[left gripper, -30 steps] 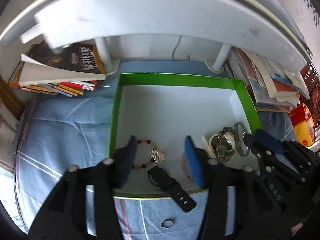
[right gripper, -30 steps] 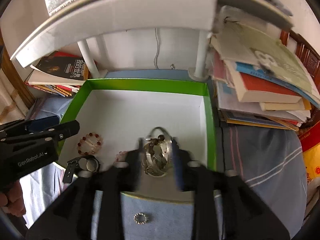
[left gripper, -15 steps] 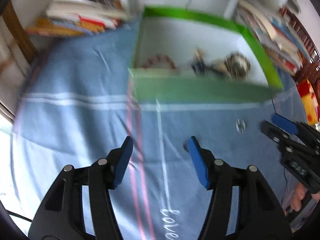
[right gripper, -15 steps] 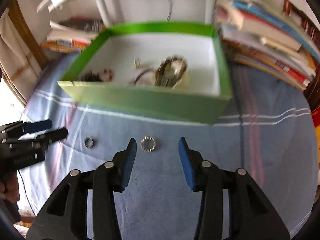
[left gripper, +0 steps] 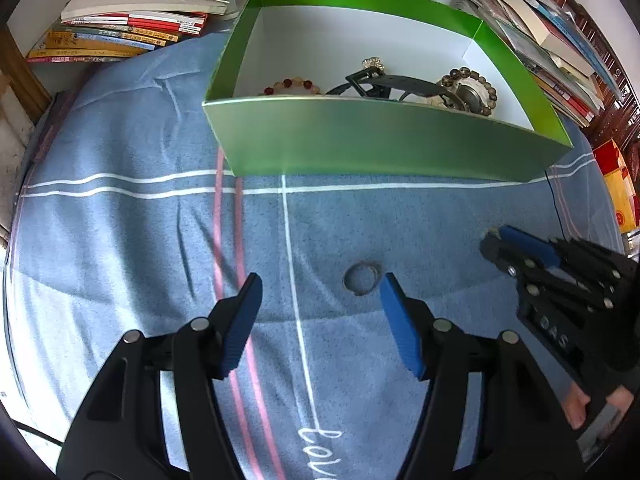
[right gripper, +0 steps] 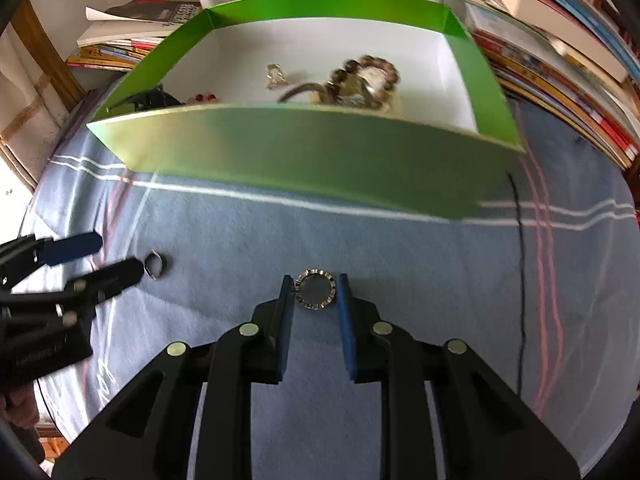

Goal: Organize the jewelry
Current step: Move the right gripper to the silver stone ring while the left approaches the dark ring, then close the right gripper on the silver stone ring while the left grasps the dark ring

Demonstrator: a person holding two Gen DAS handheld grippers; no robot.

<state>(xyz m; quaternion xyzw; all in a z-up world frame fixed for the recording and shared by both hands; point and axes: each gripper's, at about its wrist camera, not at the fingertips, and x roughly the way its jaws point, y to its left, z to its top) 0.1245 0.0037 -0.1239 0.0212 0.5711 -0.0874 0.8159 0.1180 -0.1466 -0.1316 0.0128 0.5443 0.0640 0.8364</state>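
Both of your claws have come out of the green box [left gripper: 384,140] and dropped to the blue cloth on the near side of it, each lined up on a loose ring, so the task has turned from setting pieces down to collecting the last two.

On the left, your left claw [left gripper: 320,292] has just been opening and stands wide with nothing gripped. The plain ring [left gripper: 362,278] lies flat on the cloth just beyond the fingertips, close to the right finger and not yet between the pads. You likely need to push a little farther forward before closing.

On the right, your right claw [right gripper: 315,290] has just been closing around the studded ring [right gripper: 315,289], which lies flat on the cloth between the pads. The pads look to be touching its rim on both sides, so I read this as a grip just made, with the ring not yet lifted.

The bracelets, watch and beads already lie inside the box, against its near wall.

Readable writing: cursive white letters on the cloth starting "love" [left gripper: 320,440], and "DAS" [left gripper: 554,330] on the body of the right claw. The book covers at far left carry print too small to read.
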